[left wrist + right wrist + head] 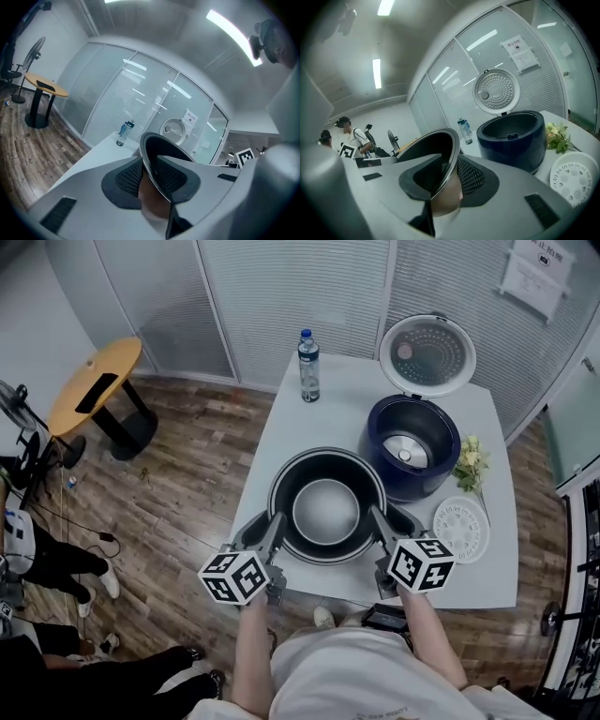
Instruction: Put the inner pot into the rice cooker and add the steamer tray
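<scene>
Pot (326,512) is gripped by its rim on two opposite sides and held level, mouth up, over the near part of the table (319,418). The left gripper (277,526) is clamped on the pot's left edge, with the thin metal rim pinched between its padded jaws, one jaw inside the pot and one outside. The right gripper (375,521) is clamped on the right edge in the same way. The cooker (441,474) stands just beyond the pot, towards the far right of the table, and its lid (427,354) is swung upright. Its cavity is seen open, with a round metal plate at the bottom. The tray (461,529), a white perforated disc, lies flat on the table to the right of the pot and near the cooker. A small bunch of flowers (469,463) lies between tray and cooker. A bottle (308,367) stands upright at the far left of the table.
</scene>
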A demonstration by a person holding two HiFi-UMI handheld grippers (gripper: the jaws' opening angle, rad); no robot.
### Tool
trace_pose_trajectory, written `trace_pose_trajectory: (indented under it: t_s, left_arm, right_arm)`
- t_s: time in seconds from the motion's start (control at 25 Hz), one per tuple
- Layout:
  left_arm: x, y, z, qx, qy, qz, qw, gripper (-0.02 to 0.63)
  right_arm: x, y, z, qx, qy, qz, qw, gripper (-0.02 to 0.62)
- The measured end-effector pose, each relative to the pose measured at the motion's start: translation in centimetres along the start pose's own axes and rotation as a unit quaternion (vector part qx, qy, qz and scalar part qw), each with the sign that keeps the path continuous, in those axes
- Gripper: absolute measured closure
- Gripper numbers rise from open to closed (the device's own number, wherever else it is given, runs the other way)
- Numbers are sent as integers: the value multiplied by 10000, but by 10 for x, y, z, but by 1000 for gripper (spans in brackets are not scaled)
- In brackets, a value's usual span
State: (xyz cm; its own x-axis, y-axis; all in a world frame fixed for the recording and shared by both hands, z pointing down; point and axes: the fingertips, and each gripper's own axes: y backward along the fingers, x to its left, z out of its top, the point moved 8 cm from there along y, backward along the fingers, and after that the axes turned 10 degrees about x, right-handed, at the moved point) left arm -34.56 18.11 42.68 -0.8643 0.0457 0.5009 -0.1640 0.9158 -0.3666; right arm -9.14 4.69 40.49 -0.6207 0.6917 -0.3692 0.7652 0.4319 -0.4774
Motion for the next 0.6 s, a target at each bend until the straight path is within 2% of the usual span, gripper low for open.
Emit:
trace_pose_trajectory:
  t_s: [0.32,0.6]
  left_arm:
    - [-16,-10,22,-127,-205,-155,9996,512]
    - [-30,-24,36,-147,-336,-441,9984,512]
  right_arm:
    - [-8,12,19,-332,-71,46,9994,483]
    - [-17,27,32,-589,-72,-42,9982,483]
